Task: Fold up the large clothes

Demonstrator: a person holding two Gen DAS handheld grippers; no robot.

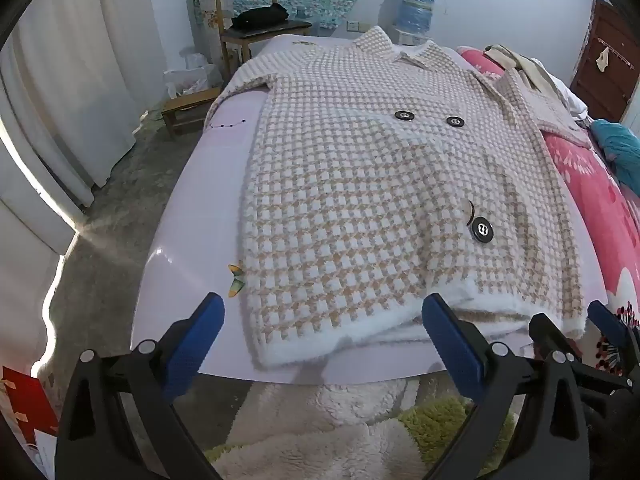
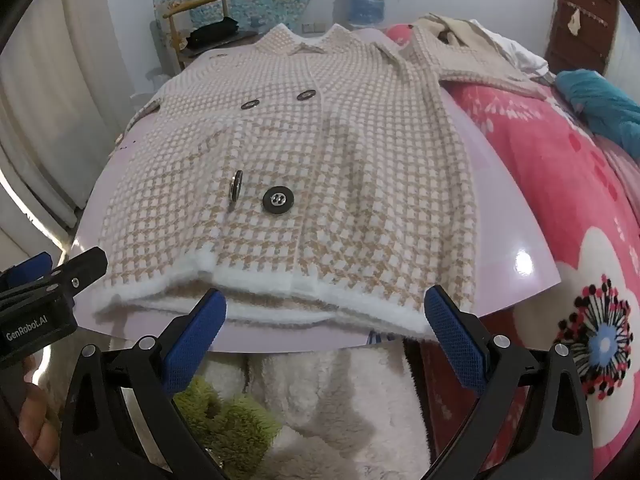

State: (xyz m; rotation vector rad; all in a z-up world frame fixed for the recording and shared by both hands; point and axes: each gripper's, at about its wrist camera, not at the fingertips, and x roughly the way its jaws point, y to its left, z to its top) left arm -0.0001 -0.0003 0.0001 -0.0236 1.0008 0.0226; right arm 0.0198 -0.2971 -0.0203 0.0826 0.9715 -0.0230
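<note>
A beige-and-white checked knit coat (image 1: pixel 360 184) with large black buttons lies flat, front up, on a lilac board (image 1: pixel 200 184) on the bed, collar at the far end. It also shows in the right wrist view (image 2: pixel 320 152). My left gripper (image 1: pixel 320 312) is open and empty, just short of the coat's white hem at its left half. My right gripper (image 2: pixel 324 304) is open and empty, at the hem's right half; it also shows at the right edge of the left wrist view (image 1: pixel 576 320). The left gripper's body shows at the left of the right wrist view (image 2: pixel 44 280).
A pink flowered blanket (image 2: pixel 560 200) covers the bed to the right, with a teal cloth (image 2: pixel 600 108) and other clothes (image 2: pixel 460 36) on it. A wooden chair (image 1: pixel 248 20) with a black item stands at the far left. A fluffy white and green rug (image 2: pixel 320 408) lies below the board's near edge.
</note>
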